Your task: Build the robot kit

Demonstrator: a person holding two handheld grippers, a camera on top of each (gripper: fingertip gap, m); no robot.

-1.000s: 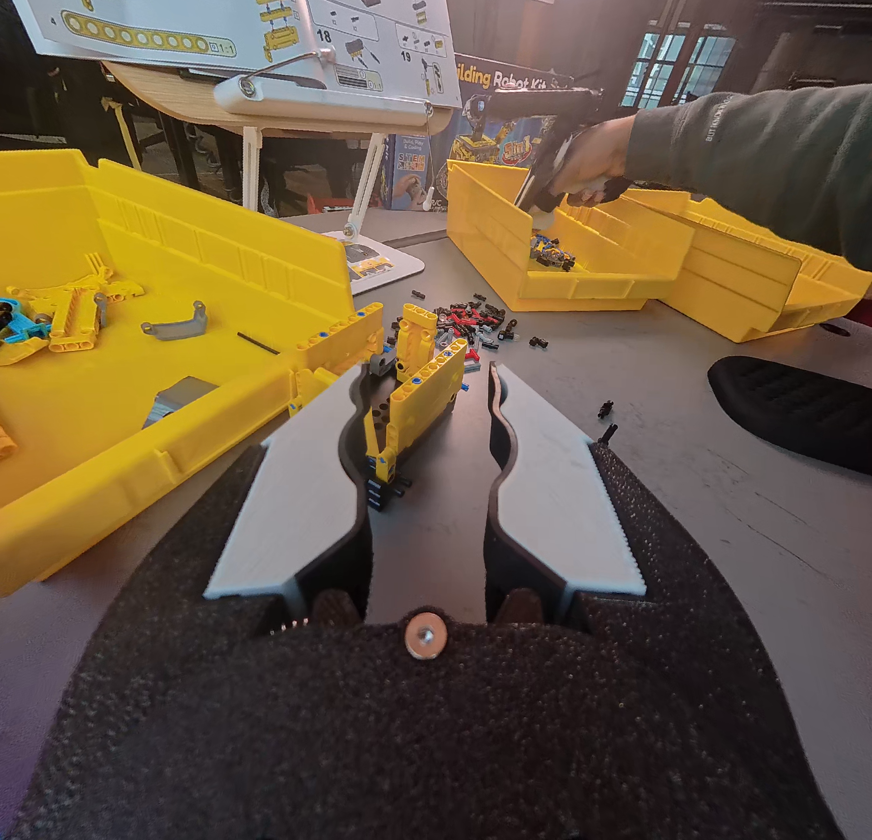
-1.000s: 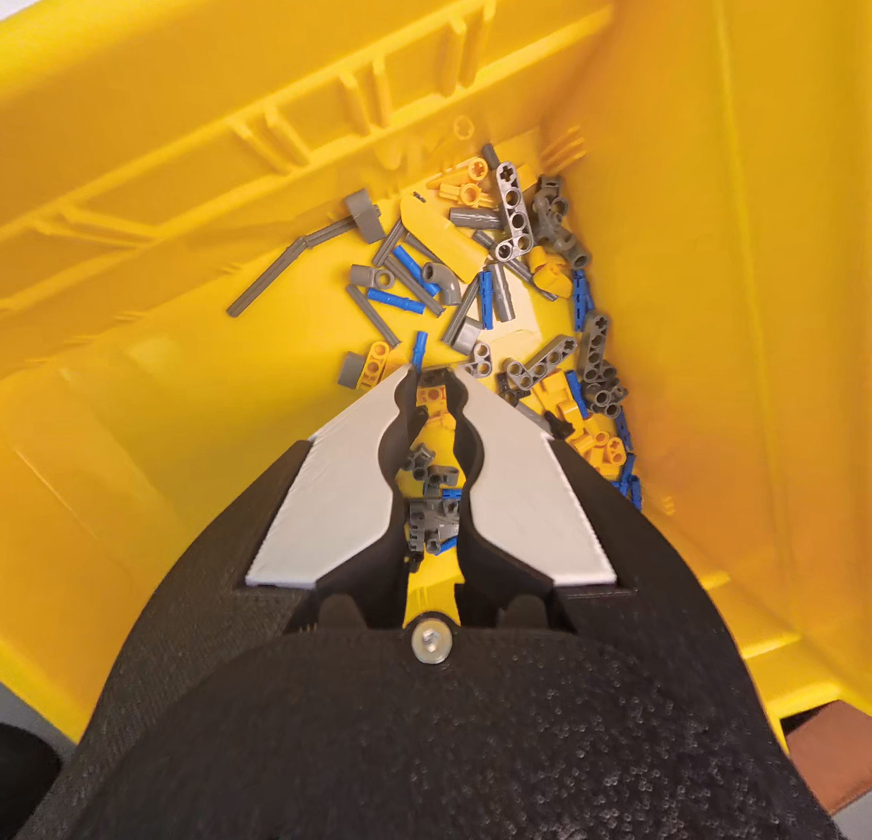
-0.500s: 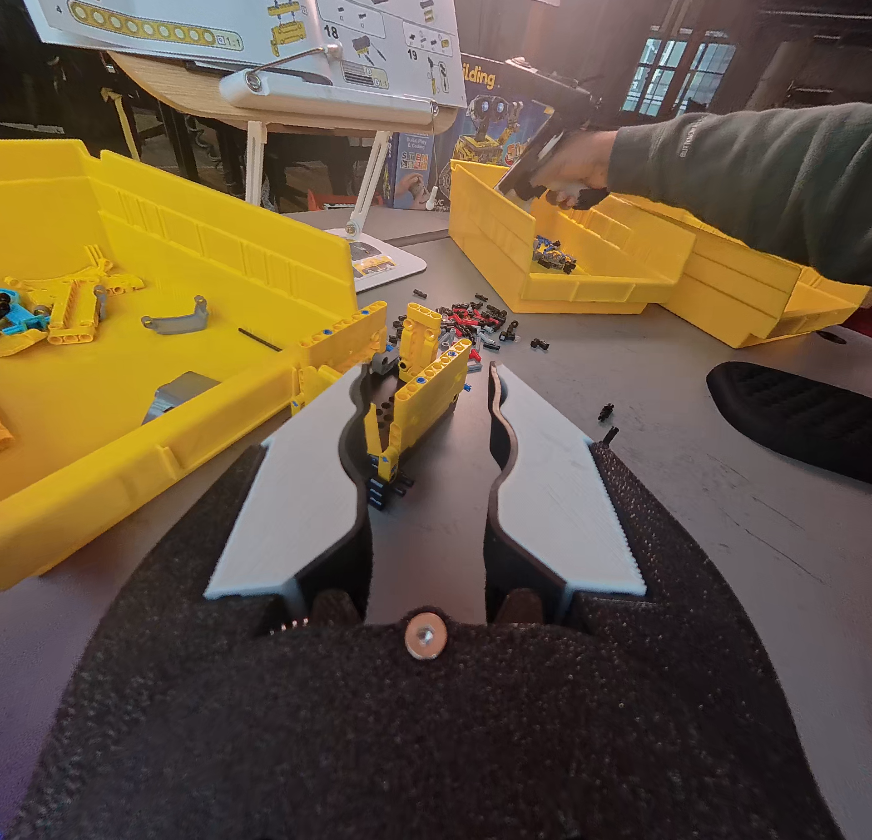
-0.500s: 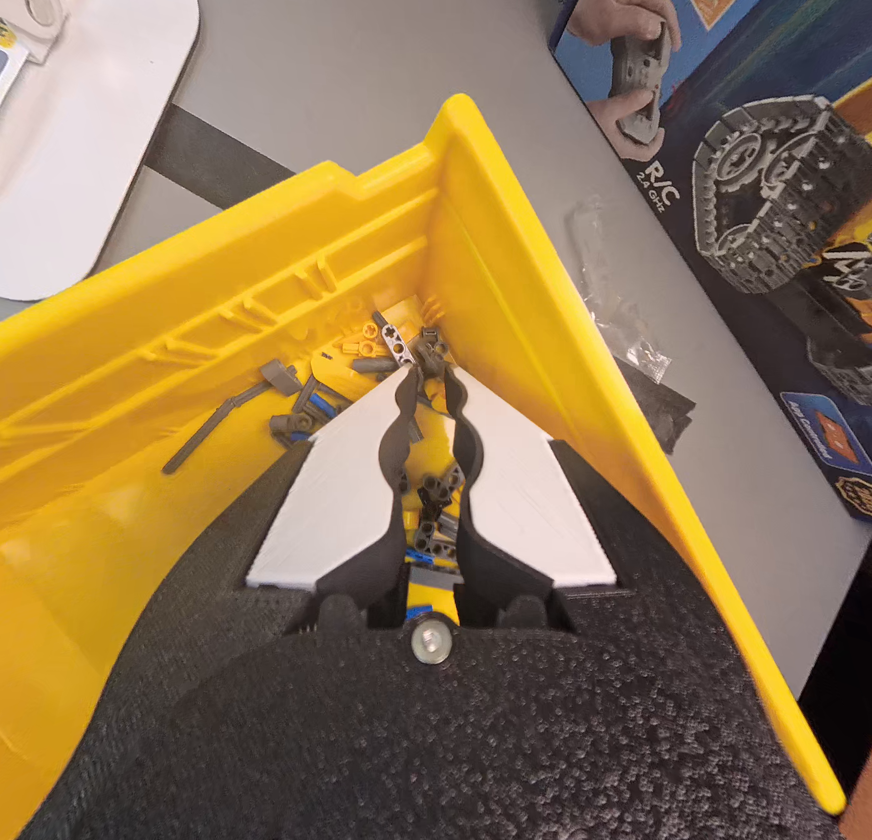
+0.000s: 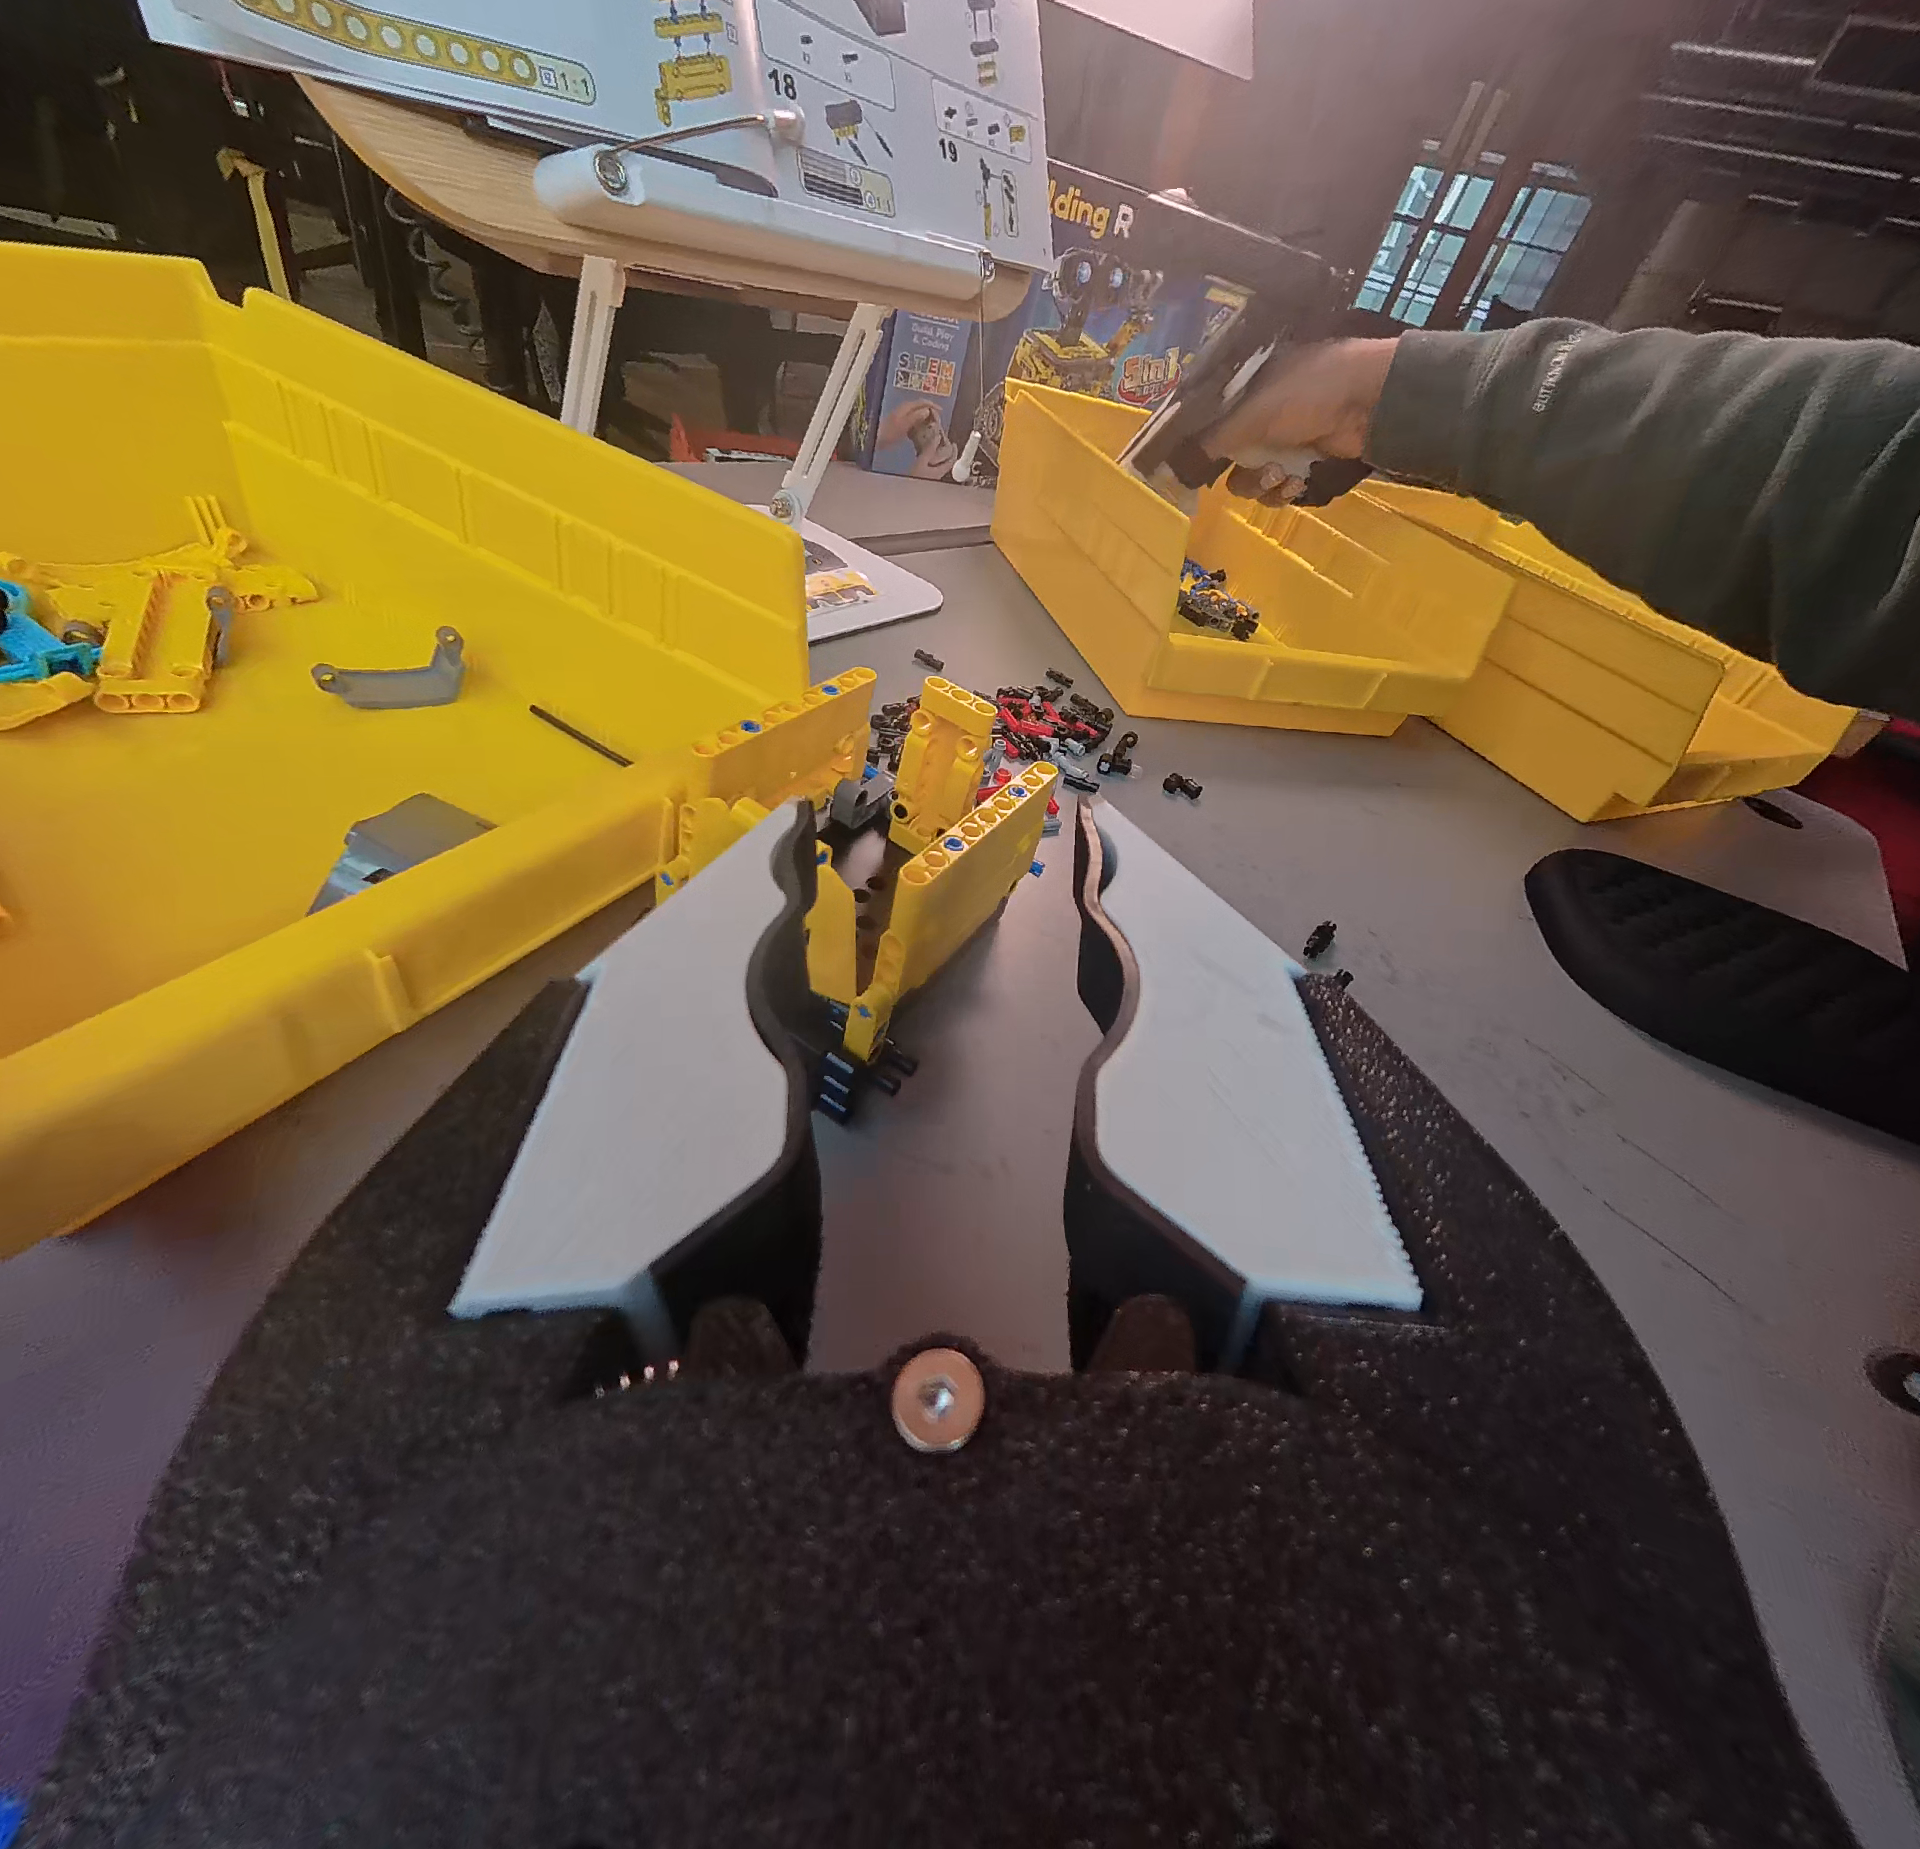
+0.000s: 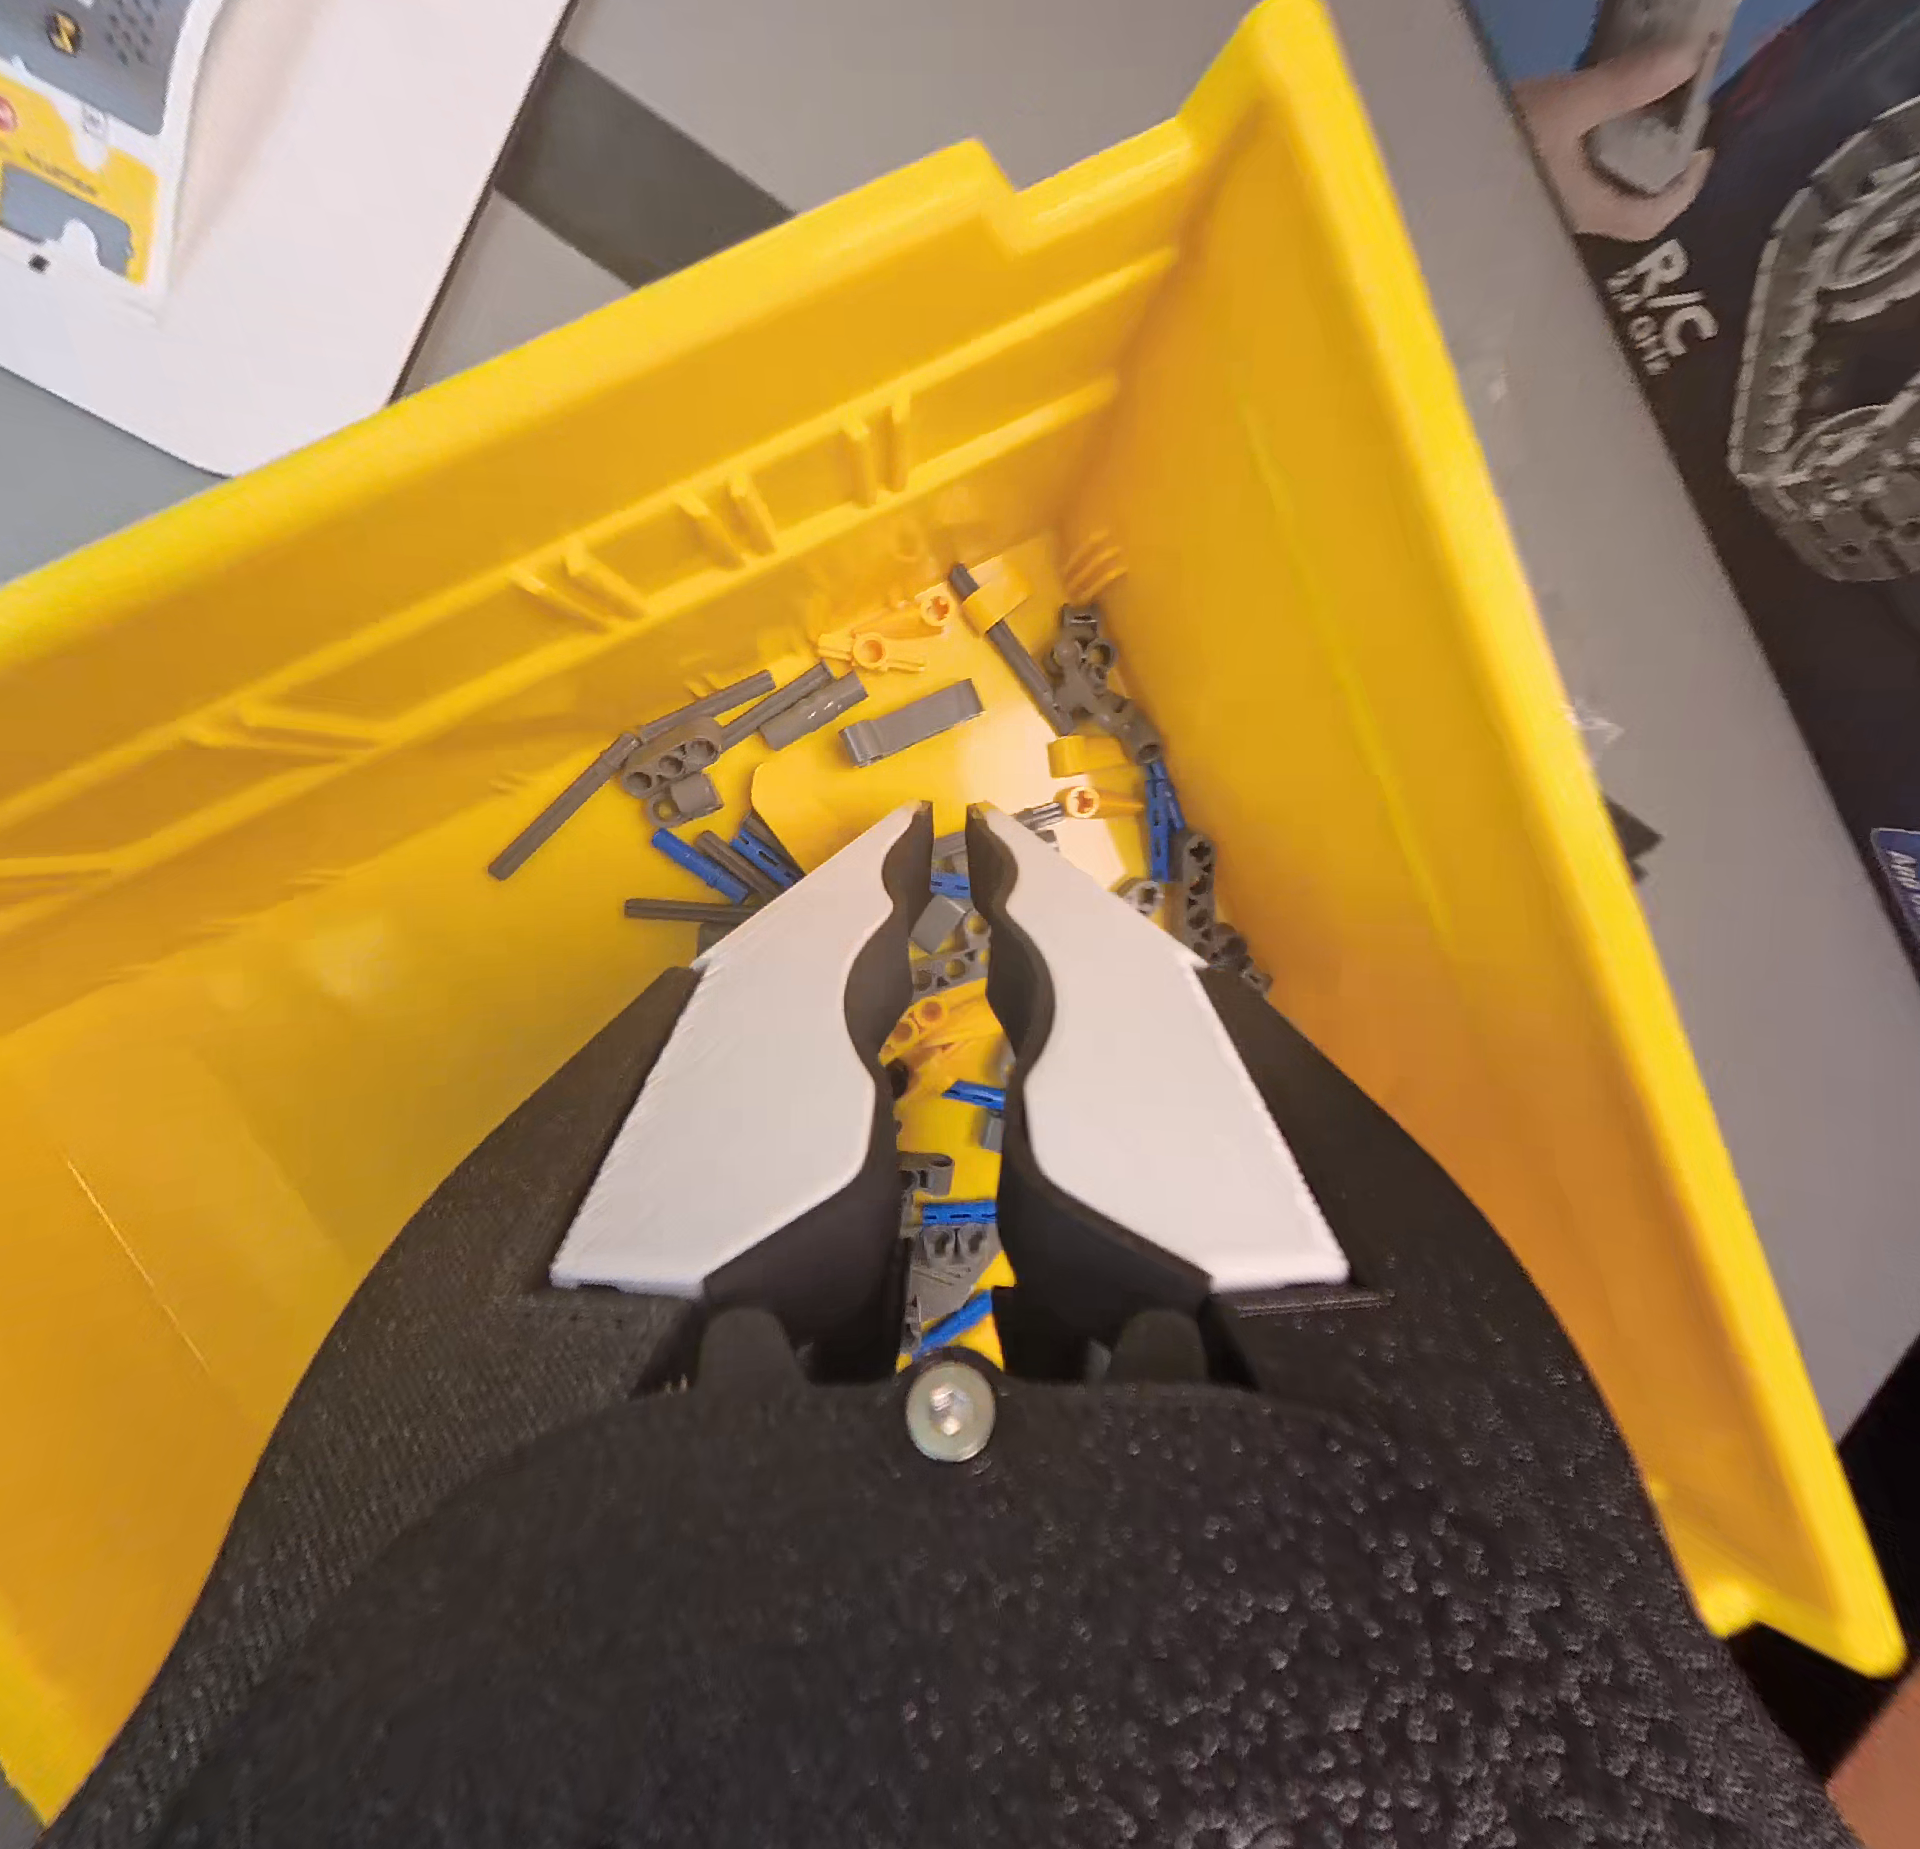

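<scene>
My left gripper (image 5: 940, 823) is open and low over the grey table. A yellow brick assembly (image 5: 956, 864) with blue and black pins stands on the table between its fingers, close against the left finger (image 5: 665, 1051). My right gripper (image 6: 948, 820) hangs inside a yellow bin (image 6: 623, 604), with its tips almost together and nothing visible between them. Below it lie small grey, blue and orange parts (image 6: 1091, 698). The left wrist view shows this gripper (image 5: 1153, 449) in a person's hand above that bin (image 5: 1091, 552).
A big yellow bin (image 5: 416, 552) at the left holds yellow parts and a grey bracket (image 5: 390, 672). Loose red and black pins (image 5: 1039, 719) lie beyond the assembly. An instruction sheet on a stand (image 5: 727, 85), more yellow bins (image 5: 1610, 677), a black pad (image 5: 1714, 947) and a kit box (image 6: 1818, 345) surround them. Spacing between my two grippers at the tips: around 50 centimeters.
My right gripper has lifted from close over the parts to higher in the bin, near its far corner. My left gripper and the assembly have stayed almost still.
</scene>
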